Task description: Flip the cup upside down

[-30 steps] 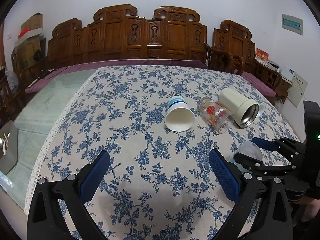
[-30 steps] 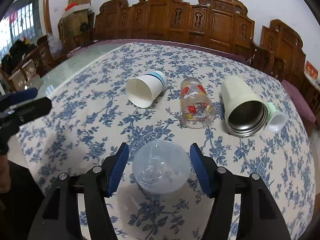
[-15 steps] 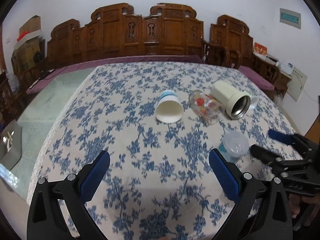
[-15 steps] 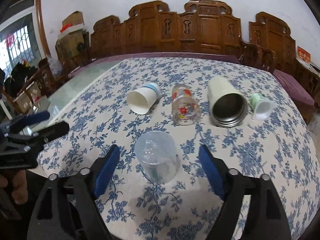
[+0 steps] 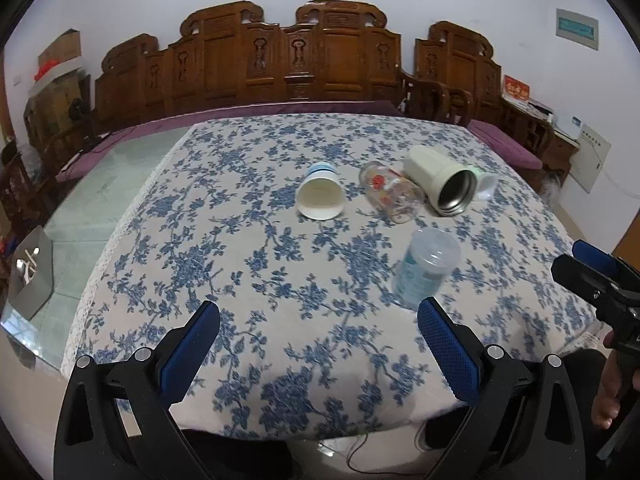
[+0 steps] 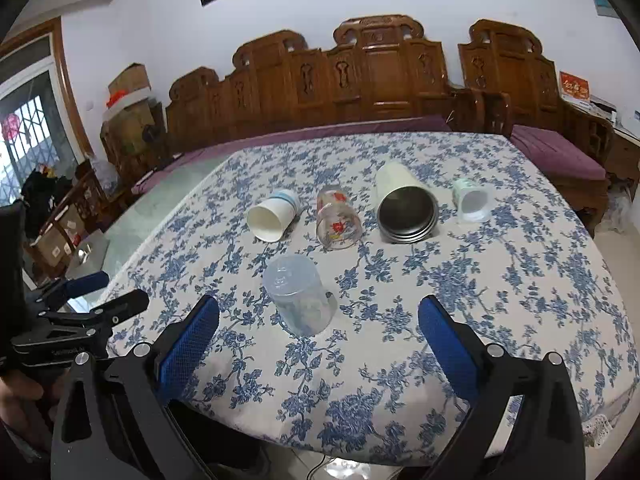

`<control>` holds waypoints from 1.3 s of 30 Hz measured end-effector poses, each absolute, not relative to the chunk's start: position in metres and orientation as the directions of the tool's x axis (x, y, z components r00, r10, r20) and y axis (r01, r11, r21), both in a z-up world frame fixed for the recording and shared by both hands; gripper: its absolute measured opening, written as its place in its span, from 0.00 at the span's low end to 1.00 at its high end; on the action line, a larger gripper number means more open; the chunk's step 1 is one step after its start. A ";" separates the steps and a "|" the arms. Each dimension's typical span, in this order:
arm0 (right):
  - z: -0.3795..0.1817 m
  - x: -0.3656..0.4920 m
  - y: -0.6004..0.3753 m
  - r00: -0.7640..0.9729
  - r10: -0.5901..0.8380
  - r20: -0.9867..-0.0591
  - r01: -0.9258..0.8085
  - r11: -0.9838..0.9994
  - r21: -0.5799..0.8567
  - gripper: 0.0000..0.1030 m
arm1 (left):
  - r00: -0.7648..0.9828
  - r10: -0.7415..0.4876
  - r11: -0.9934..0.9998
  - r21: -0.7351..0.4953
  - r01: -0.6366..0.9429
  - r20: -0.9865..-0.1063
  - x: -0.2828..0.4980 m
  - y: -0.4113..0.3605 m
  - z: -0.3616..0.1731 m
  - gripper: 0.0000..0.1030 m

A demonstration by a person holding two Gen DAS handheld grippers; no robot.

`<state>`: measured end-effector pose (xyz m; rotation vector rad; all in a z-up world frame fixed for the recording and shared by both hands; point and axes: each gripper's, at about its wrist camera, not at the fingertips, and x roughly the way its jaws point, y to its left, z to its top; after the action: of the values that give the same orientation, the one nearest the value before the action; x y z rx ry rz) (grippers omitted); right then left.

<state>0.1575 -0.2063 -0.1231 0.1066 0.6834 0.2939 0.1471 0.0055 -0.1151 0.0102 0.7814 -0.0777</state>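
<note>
Clear plastic cup (image 6: 298,300) stands upside down on tablecloth (image 6: 500,292); right gripper (image 6: 319,326) spread wide, empty — left gripper (image 5: 319,334) likewise.

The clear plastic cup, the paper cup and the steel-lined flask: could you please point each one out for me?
clear plastic cup (image 6: 298,300), right wrist view, on its translucent side wall.
paper cup (image 6: 269,221), right wrist view, inside its open mouth.
steel-lined flask (image 5: 457,193), left wrist view, on the dark metal interior.
</note>
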 end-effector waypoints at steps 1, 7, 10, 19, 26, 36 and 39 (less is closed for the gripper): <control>-0.122 0.154 -0.208 0.740 0.296 -0.604 -0.229 0.955 0.188 0.97 | 0.708 -0.070 0.997 -0.019 0.079 -0.703 0.144 0.003 -0.114 0.92; -0.121 0.140 -0.212 0.752 0.268 -0.602 -0.217 0.963 0.156 0.97 | 0.716 -0.074 0.996 -0.016 0.088 -0.694 0.130 -0.005 -0.106 0.92; -0.120 0.135 -0.215 0.759 0.259 -0.598 -0.210 0.966 0.151 0.97 | 0.725 -0.073 0.996 -0.013 0.089 -0.685 0.125 -0.007 -0.102 0.92; -0.082 0.103 -0.218 0.827 0.237 -0.509 -0.207 0.972 0.114 0.97 | 0.805 -0.070 0.997 -0.019 0.073 -0.589 0.094 -0.011 -0.061 0.92; -0.043 0.074 -0.221 0.881 0.232 -0.411 -0.211 0.973 0.096 0.97 | 0.870 -0.058 0.998 -0.009 0.062 -0.490 0.066 -0.014 -0.024 0.92; -0.027 0.059 -0.223 0.902 0.233 -0.363 -0.212 0.972 0.097 0.97 | 0.901 -0.050 0.998 0.001 0.056 -0.430 0.046 -0.017 -0.002 0.92; -0.027 0.059 -0.223 0.902 0.231 -0.365 -0.209 0.973 0.100 0.97 | 0.901 -0.049 0.998 0.002 0.056 -0.431 0.046 -0.016 -0.003 0.93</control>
<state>0.0590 -0.2232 -0.0269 0.0589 0.3850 0.2280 0.0456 -0.0162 -0.0027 0.0143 0.4460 -0.0543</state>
